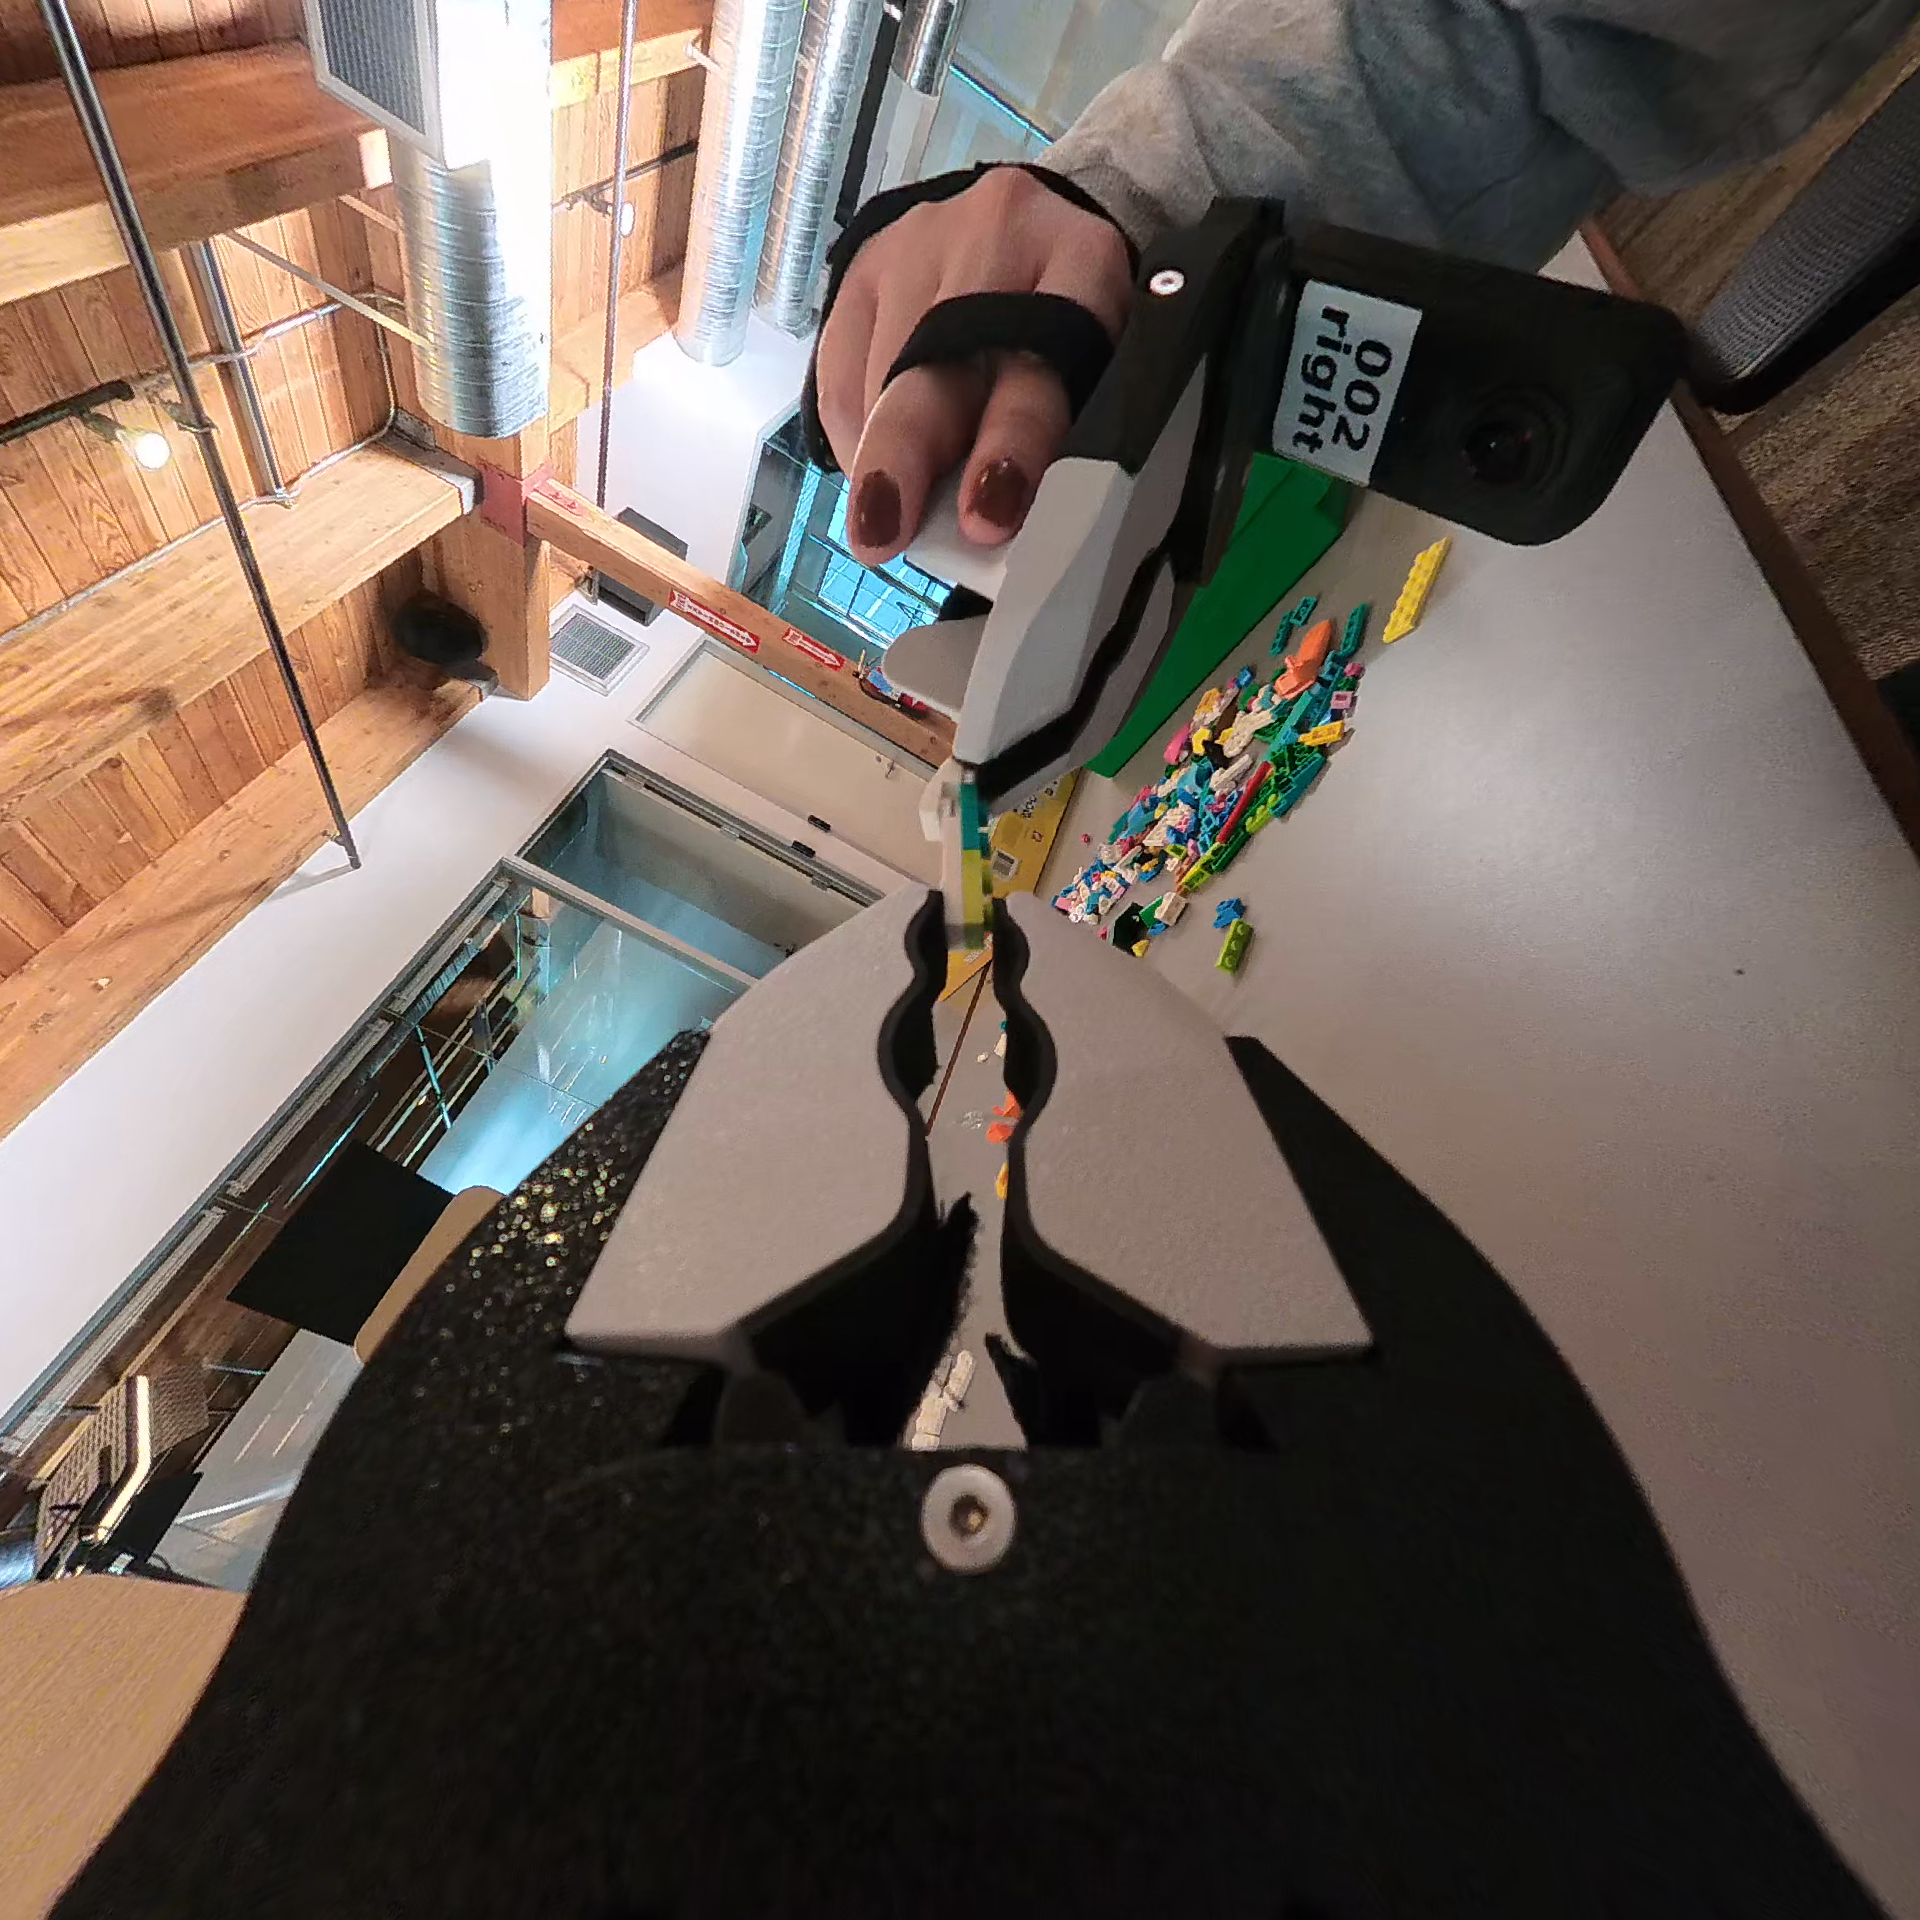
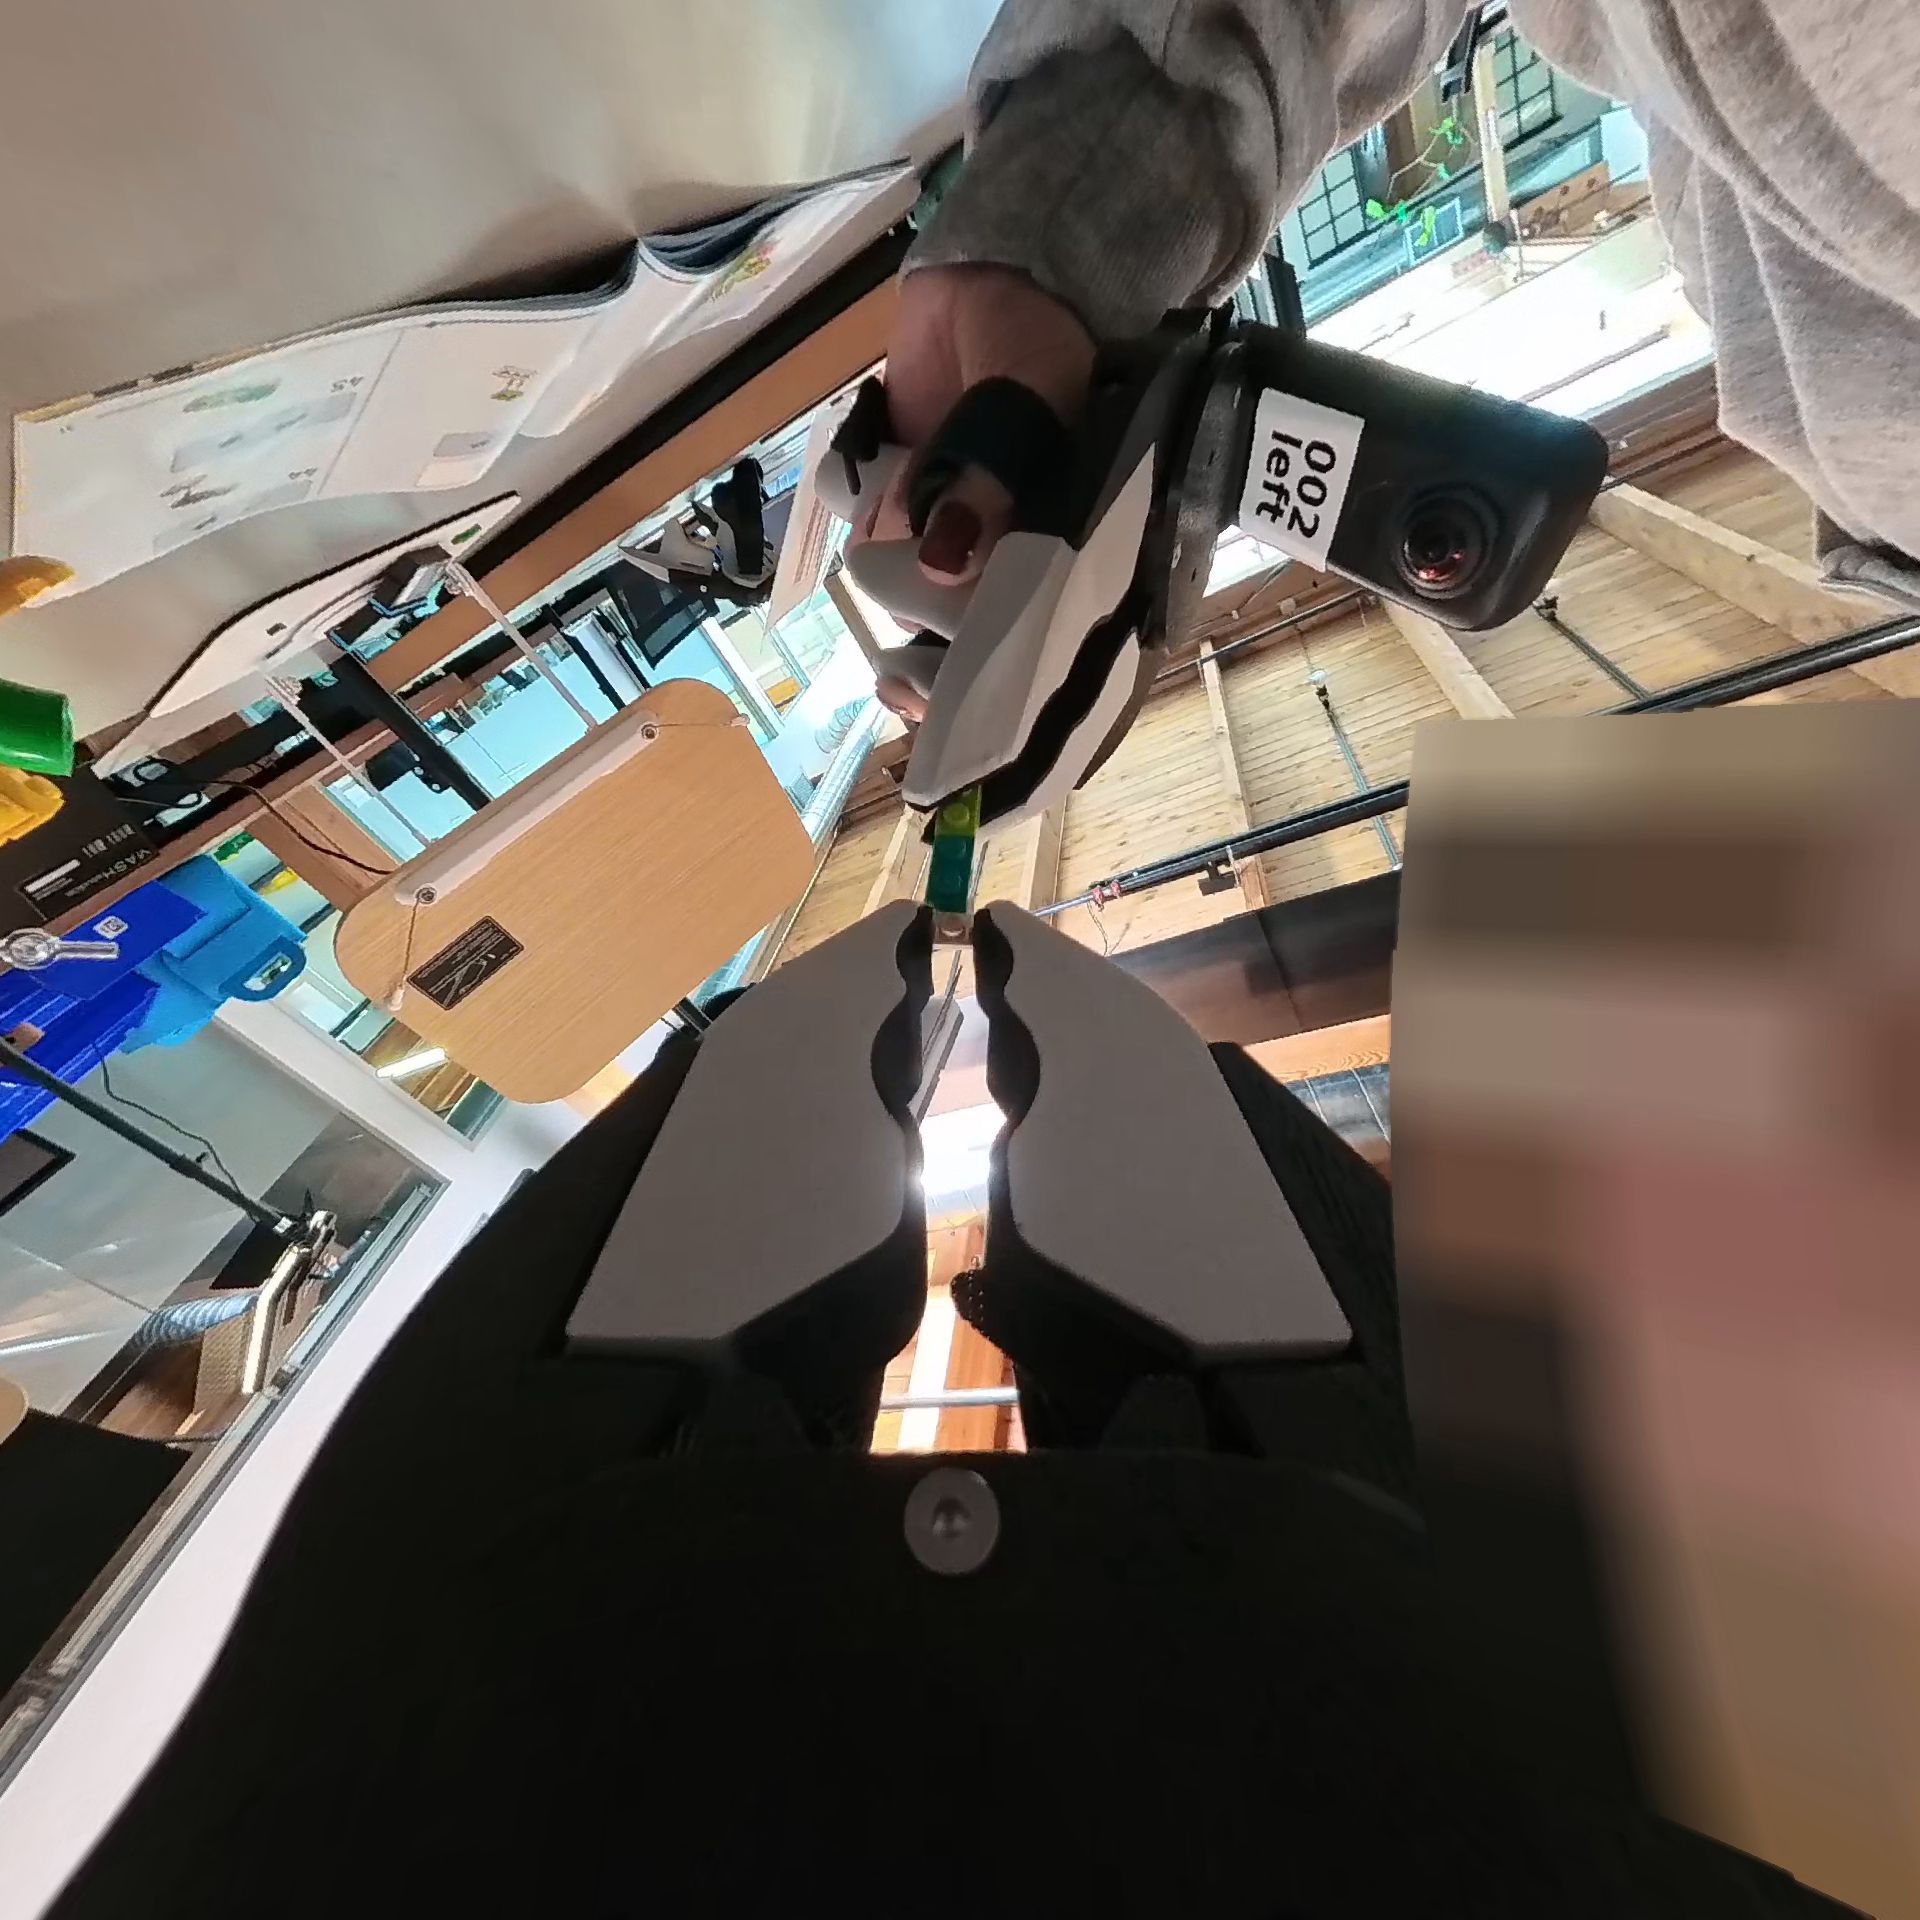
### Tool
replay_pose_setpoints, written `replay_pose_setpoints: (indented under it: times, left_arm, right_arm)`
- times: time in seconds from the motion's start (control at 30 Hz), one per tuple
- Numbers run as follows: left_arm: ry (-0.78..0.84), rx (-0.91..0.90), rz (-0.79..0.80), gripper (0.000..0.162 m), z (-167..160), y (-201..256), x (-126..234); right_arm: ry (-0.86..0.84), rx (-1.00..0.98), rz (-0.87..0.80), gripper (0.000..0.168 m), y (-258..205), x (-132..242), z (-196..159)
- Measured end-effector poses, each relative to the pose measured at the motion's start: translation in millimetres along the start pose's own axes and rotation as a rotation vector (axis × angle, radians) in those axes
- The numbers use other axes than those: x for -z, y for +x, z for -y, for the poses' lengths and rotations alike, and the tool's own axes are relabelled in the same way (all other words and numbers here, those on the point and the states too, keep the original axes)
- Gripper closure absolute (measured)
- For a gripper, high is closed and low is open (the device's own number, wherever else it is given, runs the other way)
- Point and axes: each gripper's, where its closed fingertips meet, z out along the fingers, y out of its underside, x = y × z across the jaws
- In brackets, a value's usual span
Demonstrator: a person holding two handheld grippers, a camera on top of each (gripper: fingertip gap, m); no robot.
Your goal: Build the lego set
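Observation:
A small Lego assembly [image 1: 971, 862], a thin strip of lime and teal bricks with a white piece [image 1: 938, 808] at one end, hangs in the air above the white table [image 1: 1558, 1039]. My left gripper [image 1: 968, 920] is shut on its lime end. My right gripper [image 1: 964, 784] comes from the opposite side and is shut on the teal and white end. In the right wrist view the strip [image 2: 954, 868] runs from my right gripper [image 2: 948, 925] to my left gripper [image 2: 961, 805], tip to tip.
A pile of loose coloured bricks [image 1: 1236, 769] lies on the table beside a green ramp piece [image 1: 1236, 613] and a yellow plate [image 1: 1415, 590]. An open instruction booklet [image 2: 416, 343] and blue bins [image 2: 156, 935] are farther off. A chair [image 1: 1808, 260] stands at the table's edge. The grippers are tip to tip, or close to it.

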Motion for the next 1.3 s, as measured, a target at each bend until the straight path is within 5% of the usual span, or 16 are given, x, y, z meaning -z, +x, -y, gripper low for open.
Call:
replay_pose_setpoints:
  times: [0.33,0.47,0.7,1.3]
  left_arm:
    - [-0.024,-0.016,-0.007,0.154,-8.3,0.6,1.0]
    - [-0.075,-0.011,-0.017,0.154,-27.3,2.7,2.6]
    - [-0.154,-0.03,-0.072,0.154,-52.1,20.1,-0.4]
    - [-0.238,-0.077,-0.115,0.154,-77.3,34.9,2.9]
  right_arm:
    - [-0.002,-0.024,0.014,0.162,-2.2,2.2,0.5]
    - [0.025,-0.124,0.149,0.164,-37.6,9.5,16.4]
    - [0.217,-0.196,0.443,0.164,-97.0,25.6,60.2]
    - [0.678,-0.075,0.599,0.159,-122.2,24.5,105.4]
